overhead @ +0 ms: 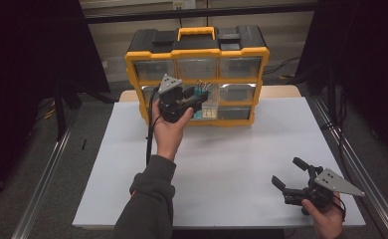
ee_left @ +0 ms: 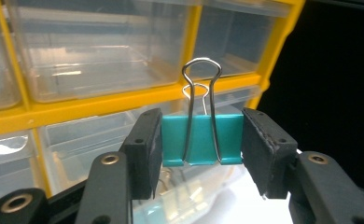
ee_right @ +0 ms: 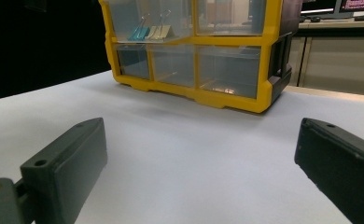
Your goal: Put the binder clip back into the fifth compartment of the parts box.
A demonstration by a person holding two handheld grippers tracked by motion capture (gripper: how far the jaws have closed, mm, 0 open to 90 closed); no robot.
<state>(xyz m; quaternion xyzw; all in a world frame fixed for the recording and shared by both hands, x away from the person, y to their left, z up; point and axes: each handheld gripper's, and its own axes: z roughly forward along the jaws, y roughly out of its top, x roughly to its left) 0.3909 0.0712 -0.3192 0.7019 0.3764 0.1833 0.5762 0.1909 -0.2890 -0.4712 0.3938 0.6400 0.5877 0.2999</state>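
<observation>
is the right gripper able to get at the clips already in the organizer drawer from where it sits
Probably not yet. The right gripper rests open at the table's near right corner, far from the yellow organizer. The stored clips sit behind clear drawer walls, and the left gripper, holding a teal binder clip, hangs before them.

High view: dim room, dark at left & right edges, table (overhead: 232, 149) the brightest patch, lit from above; image soft, low-res. Left gripper view: clip (ee_left: 202, 139) sharp, glare on its wire handles & on the clear drawers (ee_left: 101, 60); near jaws slightly blurred. Right gripper view: near jaws out of focus, soft shadow under the organizer (ee_right: 194, 91), black far left.
</observation>
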